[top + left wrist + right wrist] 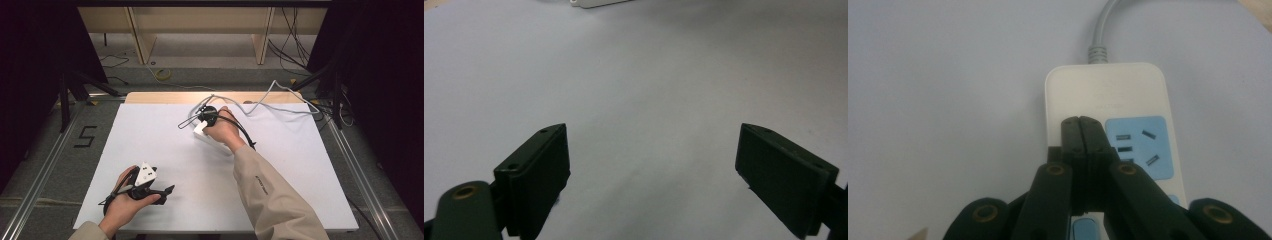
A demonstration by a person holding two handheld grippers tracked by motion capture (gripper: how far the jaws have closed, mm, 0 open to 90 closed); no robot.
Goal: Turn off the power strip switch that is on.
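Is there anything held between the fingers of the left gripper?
No: in the left gripper view the left gripper has its fingers wide apart, with bare white table between them.

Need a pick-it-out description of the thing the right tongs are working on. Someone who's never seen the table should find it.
Start from the white table and go to its far middle, where a grey cable snakes in from the back edge. At the cable's end lies a white power strip with light blue socket panels, under the shut right tongs. It is the one white box there with a cord attached.
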